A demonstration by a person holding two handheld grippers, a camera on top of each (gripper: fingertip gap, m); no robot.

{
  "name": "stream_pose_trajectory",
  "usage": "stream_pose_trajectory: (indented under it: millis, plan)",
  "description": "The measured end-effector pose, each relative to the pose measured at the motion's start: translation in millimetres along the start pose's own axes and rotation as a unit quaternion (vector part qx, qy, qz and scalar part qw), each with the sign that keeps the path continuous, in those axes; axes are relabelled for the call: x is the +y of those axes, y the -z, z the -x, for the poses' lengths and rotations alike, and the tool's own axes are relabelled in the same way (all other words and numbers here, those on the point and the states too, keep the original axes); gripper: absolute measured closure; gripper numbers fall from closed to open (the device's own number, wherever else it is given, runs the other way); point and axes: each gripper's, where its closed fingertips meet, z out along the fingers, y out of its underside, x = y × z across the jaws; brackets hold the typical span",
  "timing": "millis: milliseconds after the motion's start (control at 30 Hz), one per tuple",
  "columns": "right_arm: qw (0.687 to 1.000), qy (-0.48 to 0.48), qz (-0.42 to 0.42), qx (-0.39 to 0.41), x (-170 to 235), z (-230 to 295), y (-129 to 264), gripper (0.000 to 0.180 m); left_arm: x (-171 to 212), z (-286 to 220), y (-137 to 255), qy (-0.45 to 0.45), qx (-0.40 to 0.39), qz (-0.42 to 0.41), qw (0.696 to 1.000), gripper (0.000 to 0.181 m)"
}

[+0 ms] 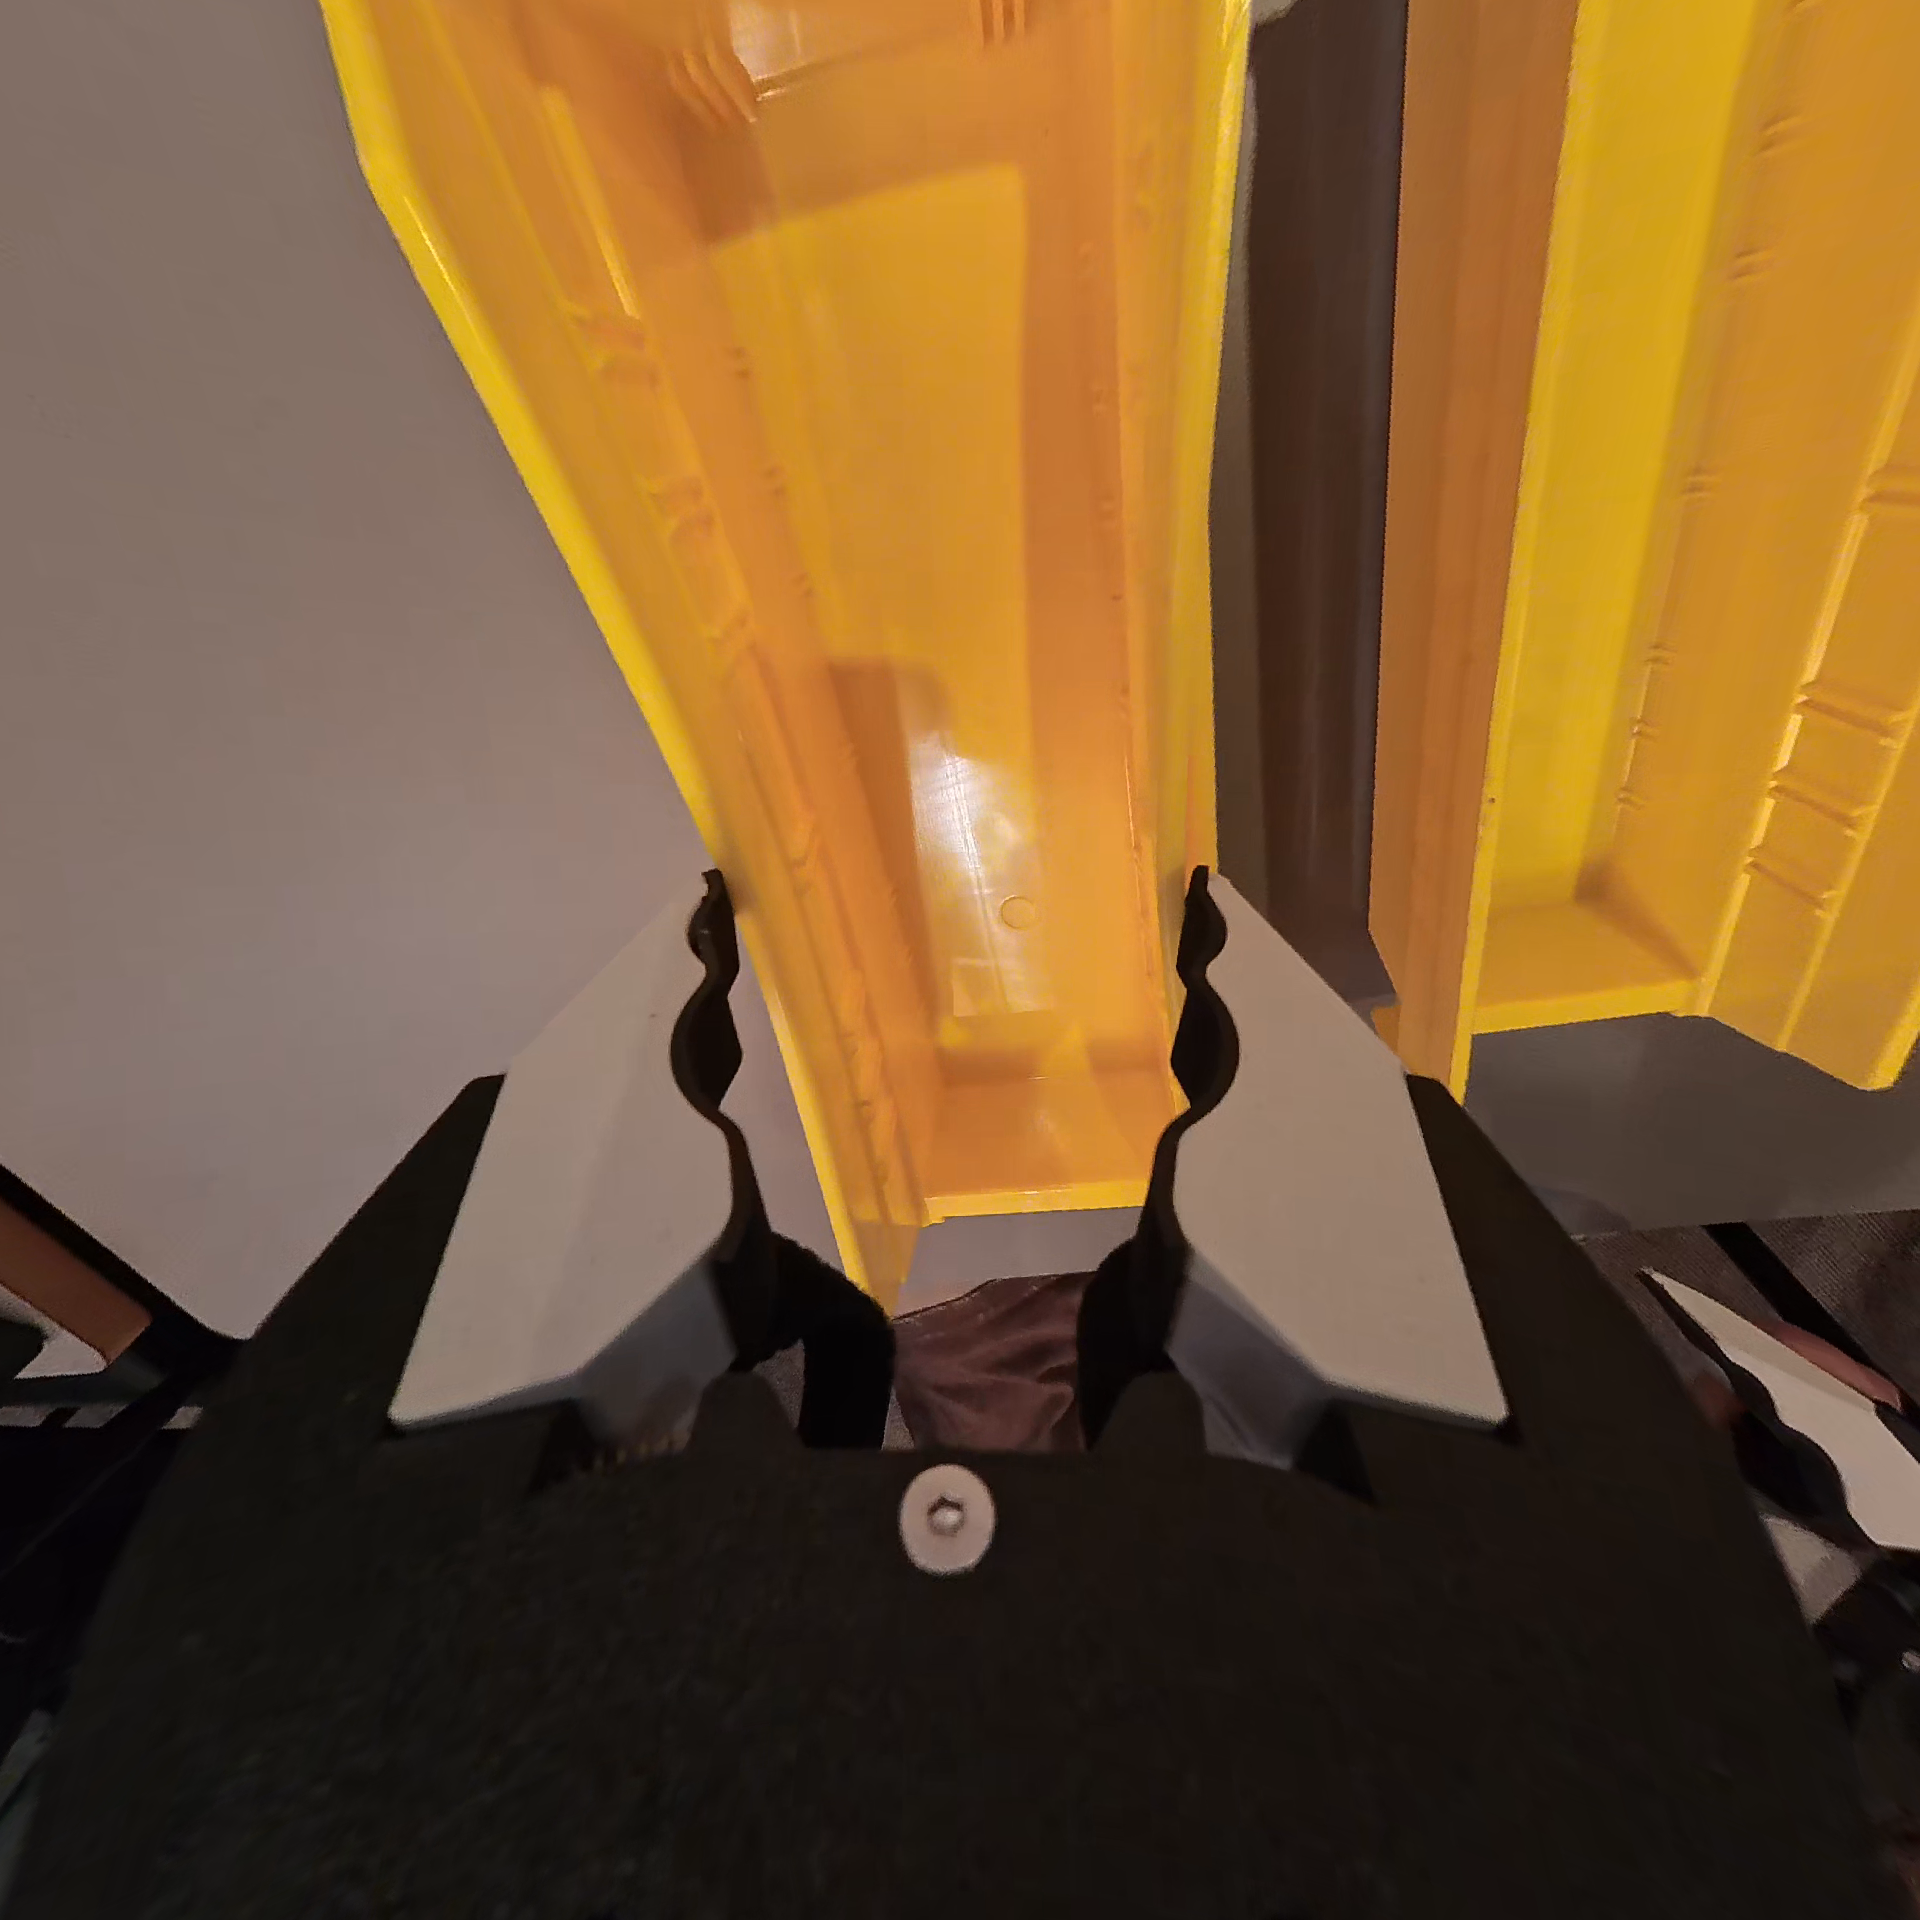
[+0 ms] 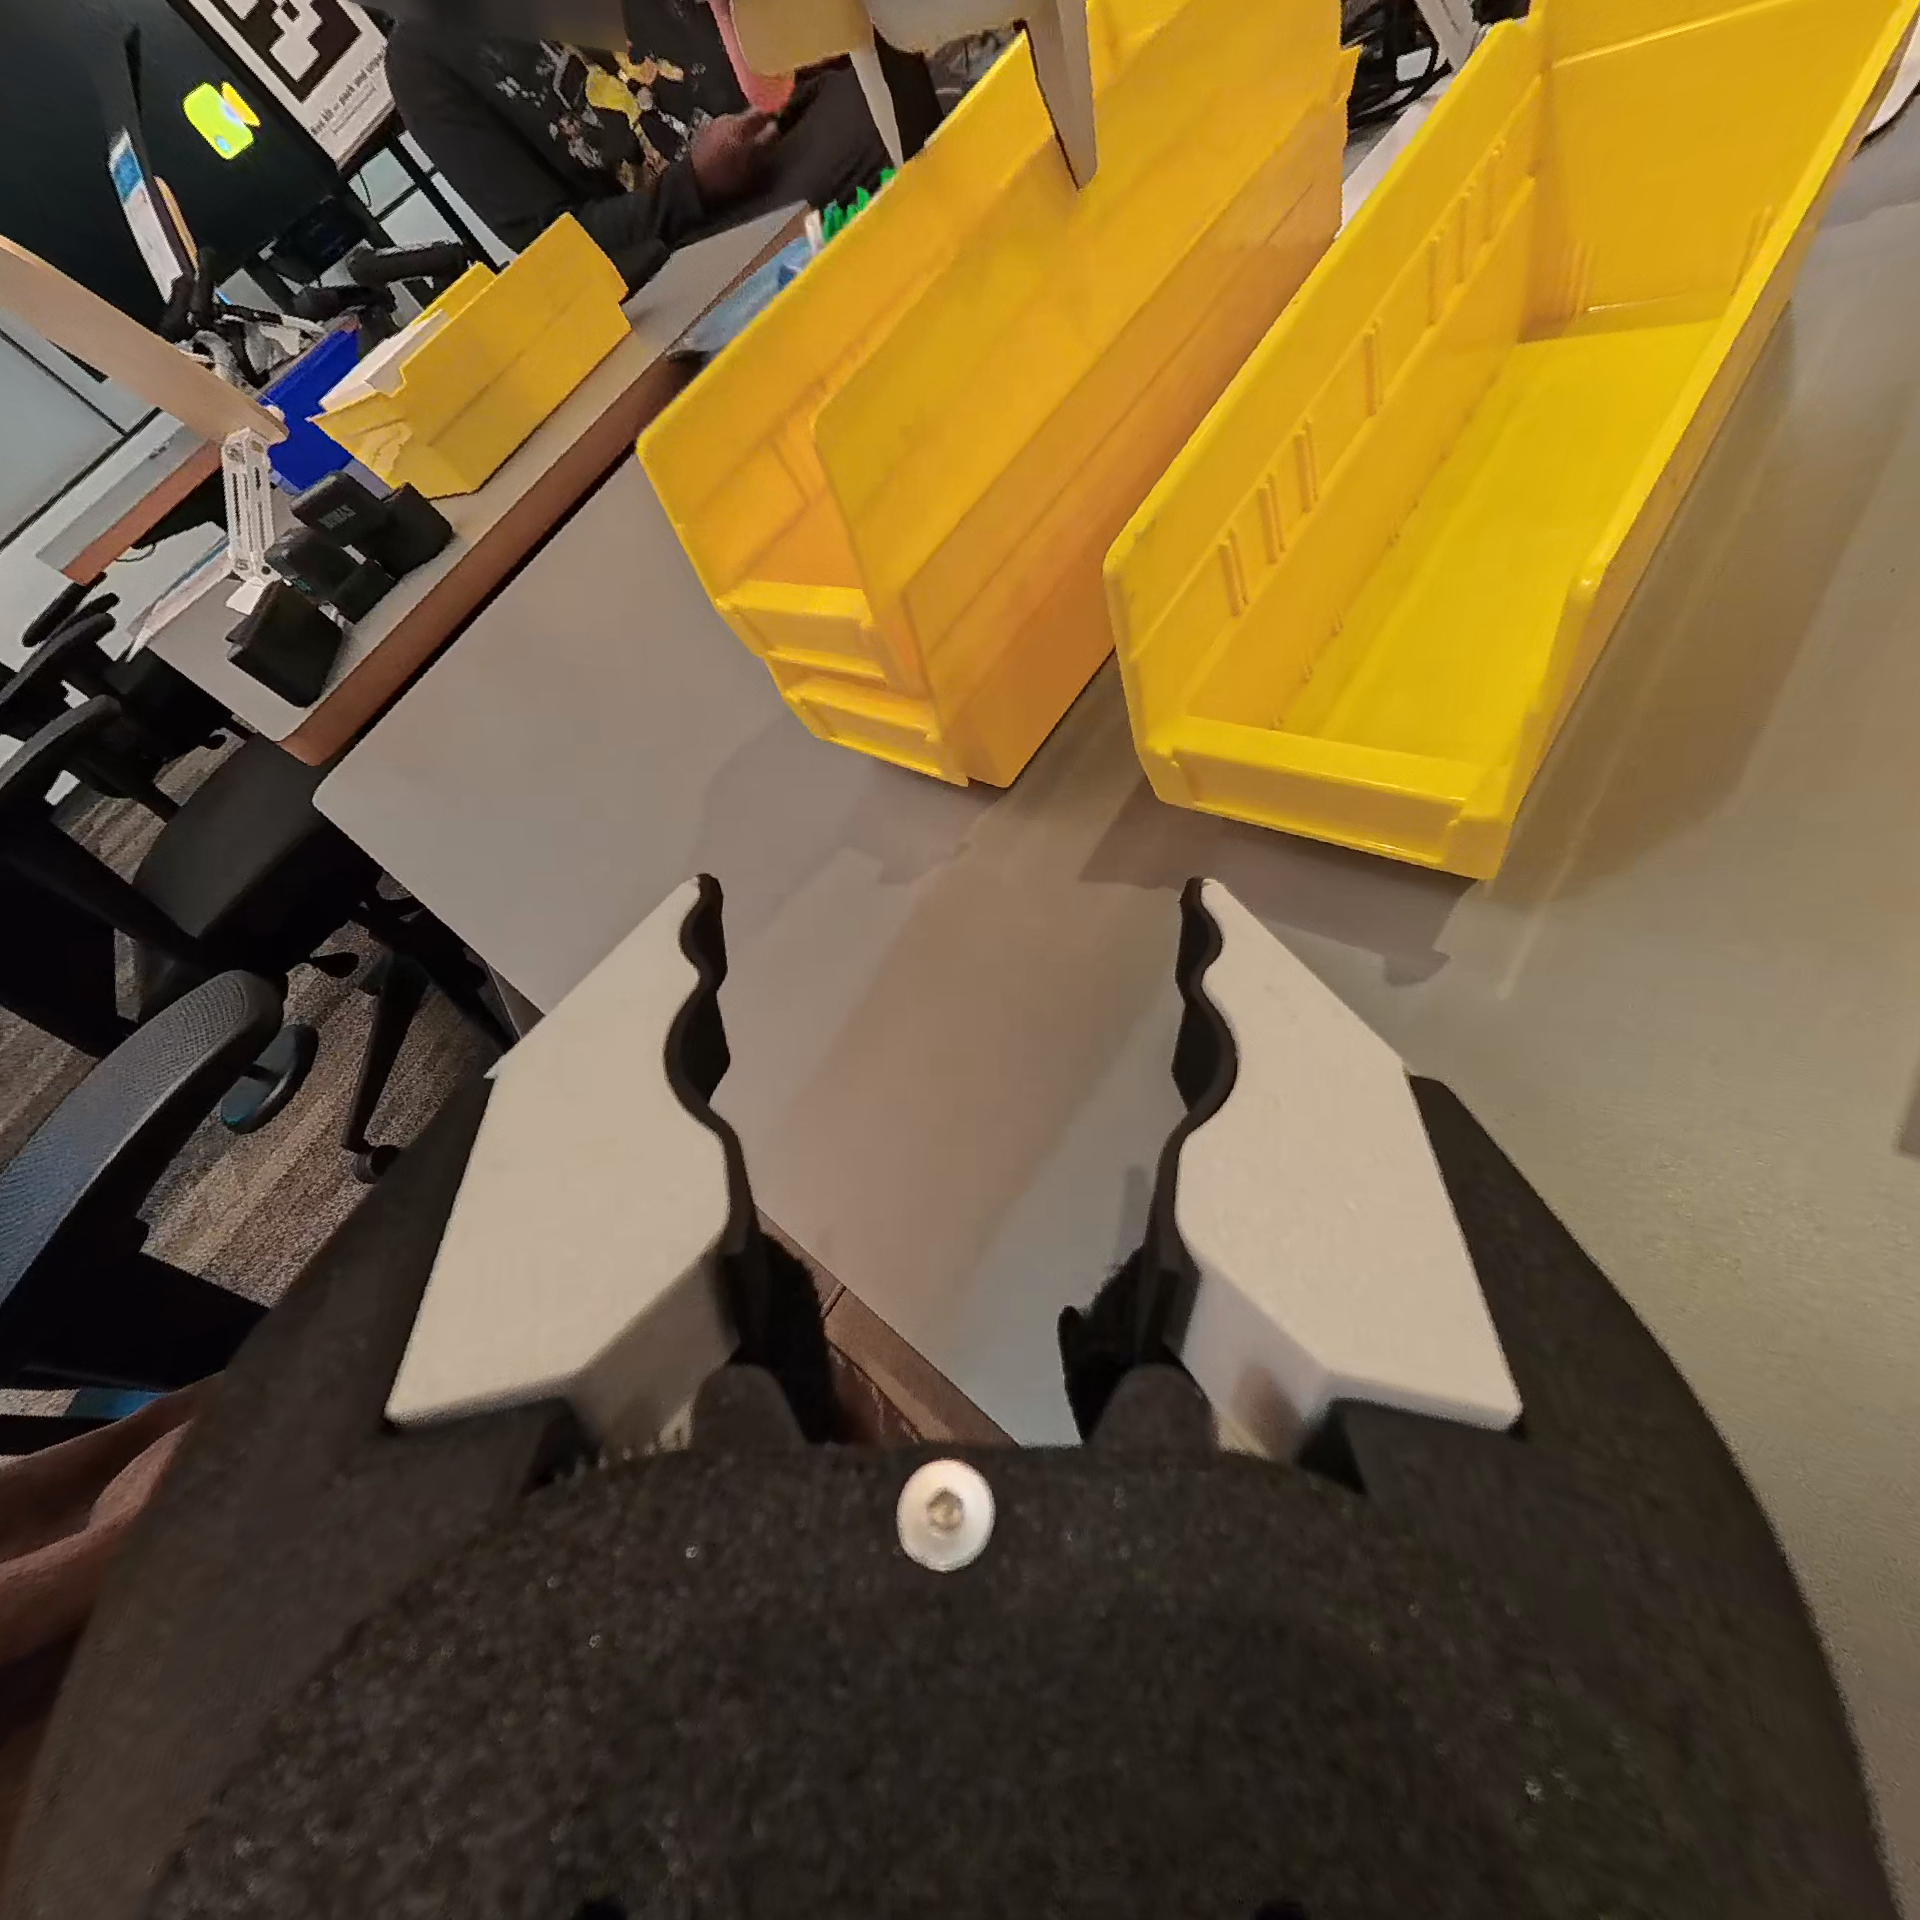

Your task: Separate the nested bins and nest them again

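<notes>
Two yellow bins sit nested [image 2: 1039, 468] on the grey table [image 2: 623, 810]. A single yellow bin [image 2: 1455, 540] lies empty just to their right. My left gripper [image 1: 956, 894] is open and looks down into the nested bins [image 1: 935, 520], its fingertips as wide apart as the bin's side walls. The single bin [image 1: 1714, 520] is to its right. In the right wrist view, a left fingertip [image 2: 1075, 114] reaches the upper bin's rim at the far end. My right gripper [image 2: 951, 894] is open and empty, above the table short of the bins' near ends.
A neighbouring desk at the left holds another yellow bin [image 2: 488, 364], a blue bin [image 2: 312, 416] and black blocks [image 2: 332, 582]. A person [image 2: 623, 135] sits behind it. Office chairs [image 2: 135, 1091] stand left of the table's corner.
</notes>
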Motion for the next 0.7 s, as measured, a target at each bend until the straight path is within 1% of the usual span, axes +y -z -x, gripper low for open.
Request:
stream_pose_trajectory:
  millis: [67, 133, 200, 300, 367, 400, 433, 500, 700]
  plan:
    - [1.0, 0.0, 0.001, 0.0, 0.3, 0.3, -0.1, 0.092, 1.4, 1.4, 7.0, -0.001, -0.002, 0.002, 1.0, 0.097]
    - [1.0, 0.001, 0.0, -0.001, 0.4, 0.6, 0.2, 0.092, 4.8, 4.2, 25.5, -0.007, 0.001, 0.004, 1.0, 0.096]
    - [1.0, -0.001, -0.001, -0.002, -0.2, 0.4, -0.1, 0.092, 5.3, 13.6, 61.1, -0.006, 0.008, -0.011, 1.0, 0.096]
    - [1.0, -0.002, -0.001, -0.002, -0.7, -0.8, -0.6, 0.092, 8.5, 48.8, 124.5, 0.003, -0.01, -0.046, 0.999, 0.096]
    - [1.0, 0.001, -0.005, 0.001, -2.1, -1.1, 0.2, 0.092, 16.6, 78.9, 152.5, 0.012, -0.034, -0.058, 0.998, 0.096]
    - [1.0, 0.003, -0.005, 0.003, -2.4, -1.1, 0.6, 0.092, 21.3, 93.0, 158.8, 0.019, -0.042, -0.062, 0.997, 0.095]
    - [1.0, 0.005, -0.006, 0.004, -2.3, -0.9, 0.9, 0.092, 26.2, 105.5, 159.7, 0.027, -0.046, -0.063, 0.997, 0.095]
    - [1.0, 0.009, -0.005, 0.007, -1.4, -0.6, 0.6, 0.092, 35.2, 125.7, 148.9, 0.041, -0.046, -0.06, 0.996, 0.095]
    - [1.0, 0.017, 0.004, 0.013, 3.1, -0.7, -1.8, 0.092, 55.0, 168.5, 80.3, 0.056, -0.035, -0.019, 0.998, 0.096]
